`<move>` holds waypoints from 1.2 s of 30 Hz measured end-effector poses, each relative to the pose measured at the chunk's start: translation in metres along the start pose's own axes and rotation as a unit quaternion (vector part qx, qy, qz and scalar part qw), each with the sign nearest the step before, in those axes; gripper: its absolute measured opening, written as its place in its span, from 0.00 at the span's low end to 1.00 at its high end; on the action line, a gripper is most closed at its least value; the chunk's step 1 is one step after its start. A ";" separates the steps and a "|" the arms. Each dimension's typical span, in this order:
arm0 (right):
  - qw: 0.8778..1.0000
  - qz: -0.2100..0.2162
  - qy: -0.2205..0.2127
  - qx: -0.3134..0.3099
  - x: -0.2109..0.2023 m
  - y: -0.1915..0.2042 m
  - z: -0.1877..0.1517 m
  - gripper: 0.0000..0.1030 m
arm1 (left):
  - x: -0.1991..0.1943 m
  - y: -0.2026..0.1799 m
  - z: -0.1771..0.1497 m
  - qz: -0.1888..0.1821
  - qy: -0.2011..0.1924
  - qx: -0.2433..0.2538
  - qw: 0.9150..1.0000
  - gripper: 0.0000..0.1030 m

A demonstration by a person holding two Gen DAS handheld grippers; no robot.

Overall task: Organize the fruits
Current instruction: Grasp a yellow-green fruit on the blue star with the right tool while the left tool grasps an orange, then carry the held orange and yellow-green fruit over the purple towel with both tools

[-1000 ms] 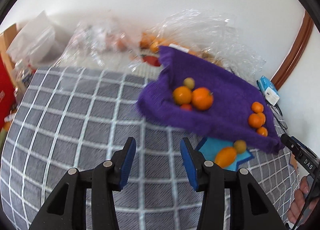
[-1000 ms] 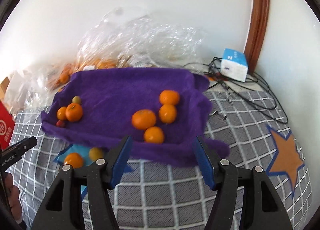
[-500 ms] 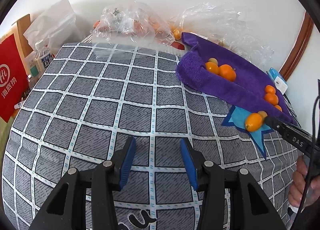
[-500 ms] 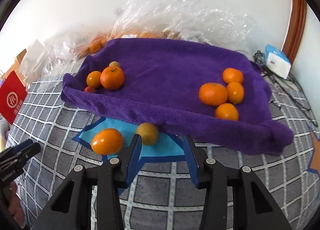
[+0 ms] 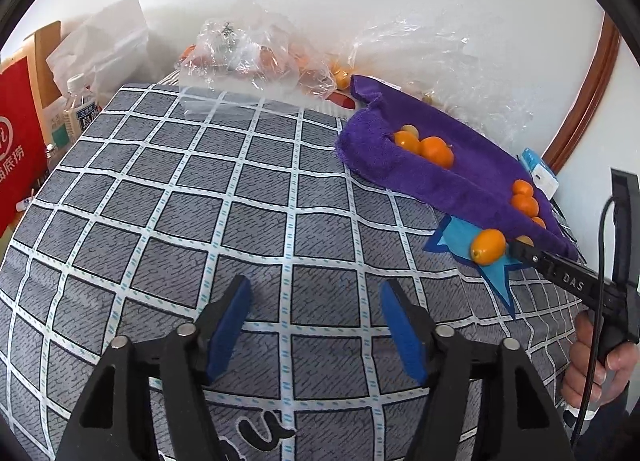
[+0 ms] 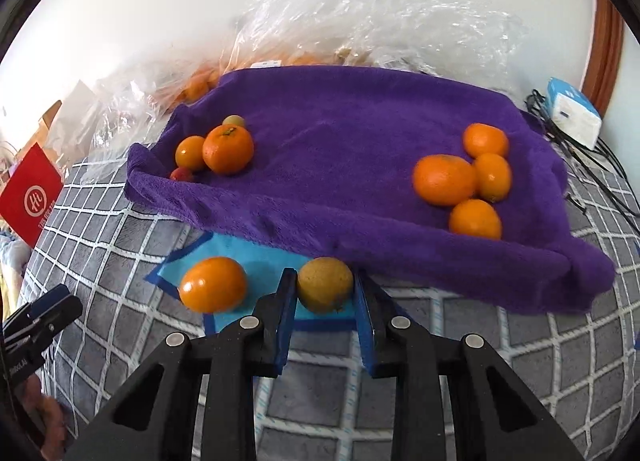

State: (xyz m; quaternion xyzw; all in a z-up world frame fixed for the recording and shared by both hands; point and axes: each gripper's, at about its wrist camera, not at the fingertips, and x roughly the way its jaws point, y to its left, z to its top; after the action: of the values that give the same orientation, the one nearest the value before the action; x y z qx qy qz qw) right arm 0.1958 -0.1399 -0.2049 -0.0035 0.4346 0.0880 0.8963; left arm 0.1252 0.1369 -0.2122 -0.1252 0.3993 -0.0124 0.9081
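A purple towel (image 6: 340,133) lies on the checked cloth, with a few oranges at its left end (image 6: 228,149) and several at its right end (image 6: 444,179). In front of it, on a blue star patch (image 6: 256,257), sit a glossy orange fruit (image 6: 212,284) and a dull yellow-brown fruit (image 6: 325,289). My right gripper (image 6: 325,281) is shut on the yellow-brown fruit, its blue pads pressing both sides. My left gripper (image 5: 313,289) hovers over bare checked cloth, its jaws opening with nothing between them. From the left wrist, the towel (image 5: 460,165) is at the right.
Crumpled clear plastic bags (image 6: 380,21) with more fruit lie behind the towel along the wall. A white and blue box (image 6: 572,113) and cables (image 6: 600,177) are at the right. A red bag (image 5: 16,149) and a bottle (image 5: 80,109) stand at the left edge.
My right gripper came down to the blue patch and shut on the yellow-brown fruit. My left gripper swung away from the towel to the checked cloth and its jaws have widened.
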 end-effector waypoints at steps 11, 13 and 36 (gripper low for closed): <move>0.999 -0.038 0.010 0.008 -0.041 -0.068 -0.050 0.27 | 0.006 -0.026 -0.002 0.078 0.017 0.052 0.995 0.70; 0.999 -0.047 0.008 0.006 -0.047 -0.075 -0.056 0.27 | 0.007 -0.033 0.000 0.075 0.022 0.049 0.996 0.70; 0.998 -0.052 -0.018 0.017 -0.050 -0.103 -0.069 0.28 | 0.058 -0.163 0.022 -0.024 0.057 0.178 0.982 0.31</move>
State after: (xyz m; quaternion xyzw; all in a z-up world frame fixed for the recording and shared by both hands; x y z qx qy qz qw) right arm 0.1287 -0.2551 -0.2161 -0.0093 0.4193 0.0337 0.9072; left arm 0.1934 -0.0231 -0.2016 0.0297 0.4384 -0.1120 0.8913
